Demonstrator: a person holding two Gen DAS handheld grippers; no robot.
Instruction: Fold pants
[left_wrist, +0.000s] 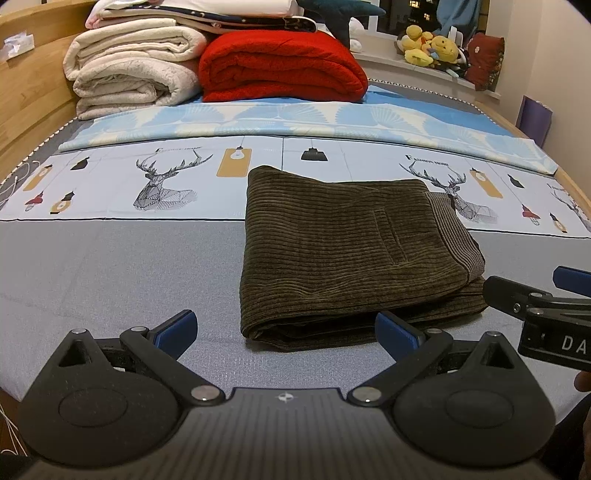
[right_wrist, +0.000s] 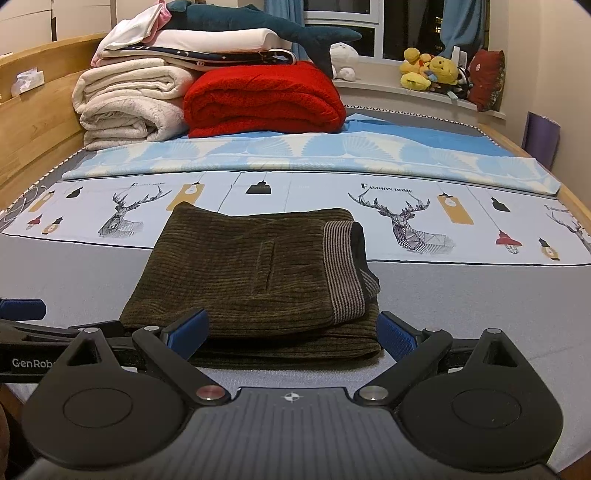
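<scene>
Both grippers, left gripper (left_wrist: 286, 328) and right gripper (right_wrist: 293, 328), are spread empty; pants (right_wrist: 251, 273) at frame centre appear fully folded.

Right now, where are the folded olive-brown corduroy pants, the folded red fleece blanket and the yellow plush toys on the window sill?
Folded olive-brown corduroy pants (right_wrist: 243, 273): right wrist view, top layer beside the pocket seam.
Folded red fleece blanket (left_wrist: 280, 66): left wrist view, middle of its front.
Yellow plush toys (right_wrist: 439, 70): right wrist view, the rightmost toy's body.
</scene>
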